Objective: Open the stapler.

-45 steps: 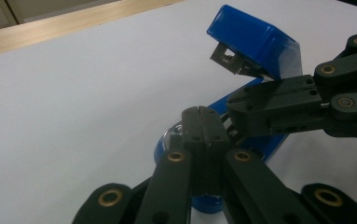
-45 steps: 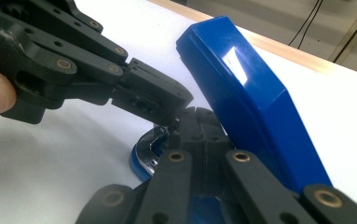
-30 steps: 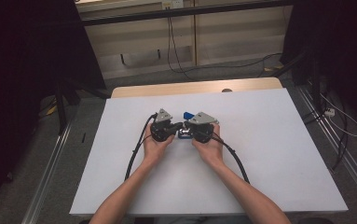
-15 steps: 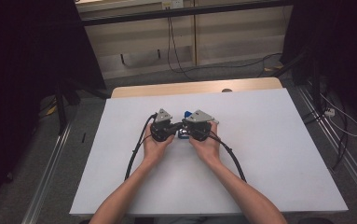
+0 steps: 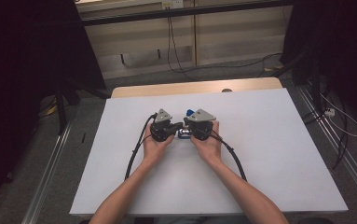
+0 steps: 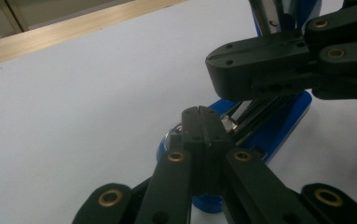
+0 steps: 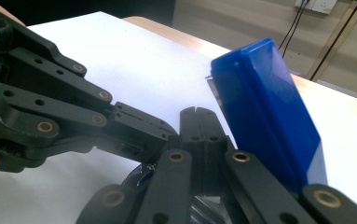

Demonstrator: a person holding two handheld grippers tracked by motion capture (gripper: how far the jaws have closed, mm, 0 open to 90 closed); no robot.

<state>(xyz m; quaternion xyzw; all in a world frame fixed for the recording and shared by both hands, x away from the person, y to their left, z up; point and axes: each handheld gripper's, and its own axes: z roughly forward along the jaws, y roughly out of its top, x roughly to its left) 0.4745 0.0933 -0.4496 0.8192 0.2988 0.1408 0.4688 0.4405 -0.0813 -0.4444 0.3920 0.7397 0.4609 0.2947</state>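
**Stapler wrangling, both grippers jammed in close**

At the middle of the white table [image 5: 269,154], both hands have their grippers nose to nose over a blue stapler [image 5: 186,134]. From the high view you barely see it, just a blue bit poking out between the left gripper [image 5: 175,126] and the right gripper [image 5: 188,126].

The gripper views help more. The stapler's top arm [image 7: 269,116] is swung up and open, and the base [image 6: 278,123] lies flat on the table with its metal staple channel [image 6: 253,112] exposed. As for what's in that channel, I can't tell if any staples are loaded; it's too dark and half hidden.

Left gripper's jaws are pressed together with nothing pinched between them, resting right at the base. Right gripper's are pressed together too, sitting just beside the raised arm.

My guess: this is the opening or reloading stage, with the base being steadied. Next move probably needs one side to keep the base pinned while the other works the lid, carefully, since closed tips can slip off that slick plastic.
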